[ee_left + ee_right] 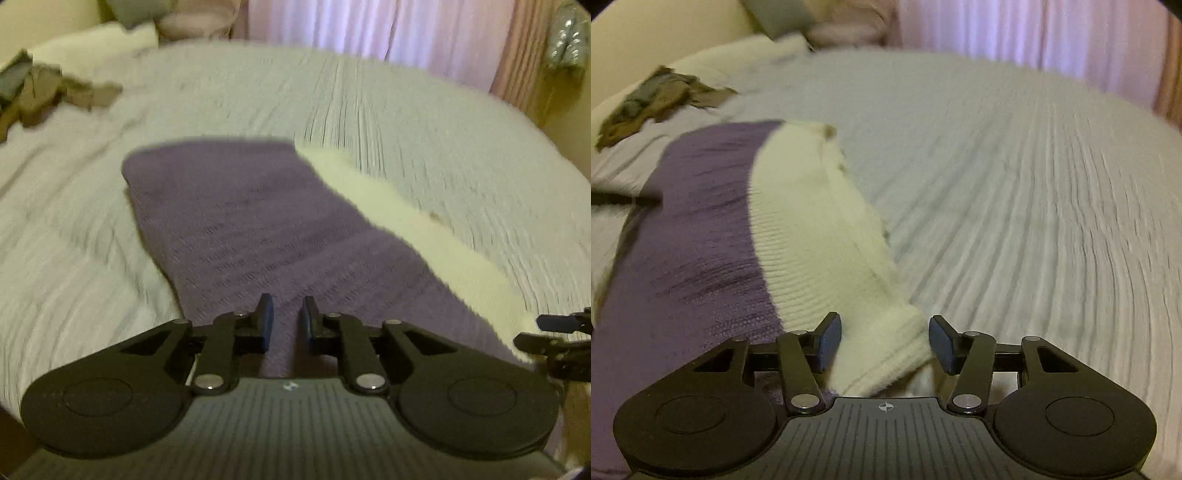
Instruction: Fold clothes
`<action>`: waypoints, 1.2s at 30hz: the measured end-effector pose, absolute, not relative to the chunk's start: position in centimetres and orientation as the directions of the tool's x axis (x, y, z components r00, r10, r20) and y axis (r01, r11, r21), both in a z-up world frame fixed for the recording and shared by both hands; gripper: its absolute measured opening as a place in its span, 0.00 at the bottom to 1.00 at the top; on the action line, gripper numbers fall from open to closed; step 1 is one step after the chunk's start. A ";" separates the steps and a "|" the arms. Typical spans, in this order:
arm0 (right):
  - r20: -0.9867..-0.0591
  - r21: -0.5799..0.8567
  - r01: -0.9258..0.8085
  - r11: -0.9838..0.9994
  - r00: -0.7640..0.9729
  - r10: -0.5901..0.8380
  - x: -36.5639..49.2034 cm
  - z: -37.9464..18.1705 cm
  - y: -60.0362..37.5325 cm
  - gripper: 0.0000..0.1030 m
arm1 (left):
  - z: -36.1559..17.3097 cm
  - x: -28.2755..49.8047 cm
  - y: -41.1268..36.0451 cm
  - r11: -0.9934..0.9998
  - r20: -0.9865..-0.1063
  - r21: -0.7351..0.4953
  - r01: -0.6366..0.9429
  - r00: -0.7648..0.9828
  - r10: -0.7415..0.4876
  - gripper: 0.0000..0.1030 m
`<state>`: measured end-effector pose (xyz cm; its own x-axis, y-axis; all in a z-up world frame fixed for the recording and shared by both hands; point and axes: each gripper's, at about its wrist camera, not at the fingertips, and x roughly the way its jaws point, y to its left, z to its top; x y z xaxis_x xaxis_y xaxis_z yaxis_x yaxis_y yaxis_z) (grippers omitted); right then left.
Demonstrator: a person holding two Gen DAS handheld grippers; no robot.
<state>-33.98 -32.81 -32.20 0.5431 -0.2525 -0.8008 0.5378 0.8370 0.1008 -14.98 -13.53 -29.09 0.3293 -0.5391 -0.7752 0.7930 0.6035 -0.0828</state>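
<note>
A knit sweater, purple (258,229) with a cream band (436,243) along its right side, lies folded into a long strip on the bed. My left gripper (287,321) hovers over the purple near end, and its fingers stand a narrow gap apart with cloth showing between them. My right gripper (885,341) is wide open, with the sweater's cream ribbed hem (886,350) lying between the fingers, untouched by either pad. The right gripper's tips (554,326) show at the left view's right edge. In the right wrist view the purple part (694,240) lies to the left.
The bed has a pale ribbed cover (1015,184). A crumpled brown-grey garment (40,96) lies far left, near cream pillows (92,48). Pink curtains (369,29) hang behind the bed. Both views are motion-blurred.
</note>
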 end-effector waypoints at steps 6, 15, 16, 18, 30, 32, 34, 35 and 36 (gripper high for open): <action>-0.933 0.093 0.590 0.802 0.333 -0.137 -31.9 -27.7 -34.1 0.51 | -24.7 -17.7 -13.6 0.638 -0.901 -0.176 0.750 0.139 -0.411 0.14; -0.776 0.397 0.389 0.831 0.626 0.078 -33.5 -17.2 -34.9 0.51 | -16.2 -21.2 -11.1 0.754 -0.910 -0.185 0.630 0.180 -0.373 0.15; -0.753 0.437 0.367 0.821 0.648 0.112 -33.6 -17.4 -35.6 0.51 | -16.0 -21.5 -10.8 0.782 -0.906 -0.179 0.597 0.209 -0.367 0.15; -0.720 0.488 0.311 0.815 0.672 0.175 -33.5 -18.7 -37.4 0.51 | -16.7 -22.0 -10.2 0.823 -0.896 -0.186 0.537 0.251 -0.366 0.15; -0.636 0.595 0.120 0.795 0.675 0.373 -26.5 -29.5 -44.9 0.35 | -23.3 -22.1 -11.1 0.886 -0.850 -0.282 0.369 0.332 -0.409 0.15; -0.620 0.615 0.102 0.782 0.675 0.399 -25.2 -30.9 -45.5 0.35 | -24.3 -21.7 -11.0 0.889 -0.847 -0.284 0.359 0.341 -0.409 0.15; -0.603 0.643 0.094 0.760 0.673 0.427 -23.9 -32.2 -45.9 0.36 | -25.0 -21.2 -10.7 0.888 -0.839 -0.303 0.346 0.345 -0.421 0.15; -0.603 0.646 0.102 0.756 0.676 0.424 -23.5 -32.7 -46.0 0.36 | -25.3 -21.1 -10.5 0.888 -0.837 -0.313 0.337 0.345 -0.425 0.15; -0.600 0.655 0.115 0.747 0.680 0.422 -23.2 -33.2 -46.2 0.36 | -25.6 -20.9 -10.4 0.888 -0.835 -0.322 0.329 0.344 -0.430 0.15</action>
